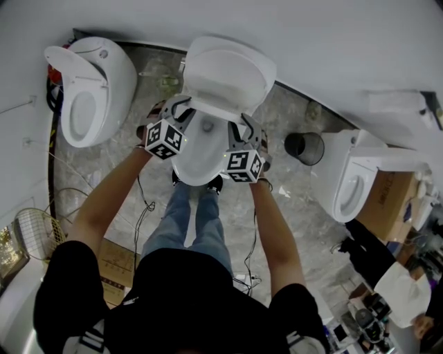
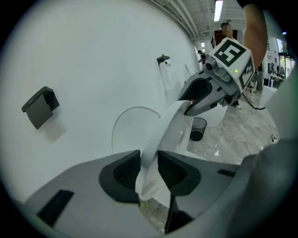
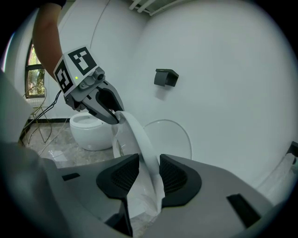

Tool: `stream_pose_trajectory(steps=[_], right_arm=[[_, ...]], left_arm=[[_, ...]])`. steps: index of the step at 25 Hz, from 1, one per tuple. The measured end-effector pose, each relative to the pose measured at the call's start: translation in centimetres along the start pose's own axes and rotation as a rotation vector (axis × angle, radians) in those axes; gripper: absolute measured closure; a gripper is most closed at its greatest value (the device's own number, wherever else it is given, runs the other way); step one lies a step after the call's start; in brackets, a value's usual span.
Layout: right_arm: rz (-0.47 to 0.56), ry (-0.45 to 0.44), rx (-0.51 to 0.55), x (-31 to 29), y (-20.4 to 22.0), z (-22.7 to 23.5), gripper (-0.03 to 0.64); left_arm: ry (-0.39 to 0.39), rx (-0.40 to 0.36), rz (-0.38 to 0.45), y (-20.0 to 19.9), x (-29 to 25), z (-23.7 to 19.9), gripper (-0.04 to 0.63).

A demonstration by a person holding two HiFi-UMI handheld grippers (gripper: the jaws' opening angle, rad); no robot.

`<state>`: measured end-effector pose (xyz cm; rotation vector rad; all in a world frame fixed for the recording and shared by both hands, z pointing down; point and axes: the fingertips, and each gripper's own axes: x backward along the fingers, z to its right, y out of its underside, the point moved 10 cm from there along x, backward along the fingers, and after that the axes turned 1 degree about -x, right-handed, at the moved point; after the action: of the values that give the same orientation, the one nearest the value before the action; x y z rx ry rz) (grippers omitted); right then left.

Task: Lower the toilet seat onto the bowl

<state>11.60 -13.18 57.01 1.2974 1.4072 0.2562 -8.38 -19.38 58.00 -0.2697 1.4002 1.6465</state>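
Marble floor [image 1: 291, 207] underfoot, person standing square to the middle toilet of three. Left claw [image 2: 149, 169] is closed down to a narrow gap, pads pinching the seat [image 2: 170, 125] at its rim. Right claw [image 3: 149, 174] is doing the same on the opposite side of the ring, so it's a two-point grip with one claw per side. From each gripper view the white ring arcs from one claw across to the other. The seat sits clear of the lid [image 1: 228, 69], which stands upright against the wall [image 1: 208, 17]. It looks tilted, somewhere between upright and flat, but I can't tell the exact angle. The bowl [image 1: 197, 173] is directly below and open, with nothing on its rim. My read: mid-lowering, the seat is held but not yet down. Next move needs both claws to swing down together about the hinge at an even rate so the ring doesn't twist, then let go only once the seat rests on the bowl. Further out are a bin [image 1: 303, 146] and the neighbouring toilets at left [image 1: 97, 90] and right [image 1: 349, 180].
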Motion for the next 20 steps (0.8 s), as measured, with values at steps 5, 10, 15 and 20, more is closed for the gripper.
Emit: stream_pose_trajectory(steps=[5,10,15,20], right_arm=[[-0.002,-0.010,0.001,1.0,0.6,-1.4,0.463],[-0.008,-0.029,0.009,2.1,1.2,-2.8,0.465],[-0.014,-0.050,0.016,2.9,1.9,-4.1,0.468],[-0.025,-0.072,0.021,3.9,2.5,-5.5,0.469]], left_arm=[[0.005,0.003,-0.006,0.7,0.9,1.3,0.477],[0.014,0.002,-0.013,1.5,2.0,2.8,0.477],[0.027,-0.001,-0.025,2.4,2.7,4.1,0.474],[0.041,-0.007,-0.040,3.2,3.7,5.5,0.472]])
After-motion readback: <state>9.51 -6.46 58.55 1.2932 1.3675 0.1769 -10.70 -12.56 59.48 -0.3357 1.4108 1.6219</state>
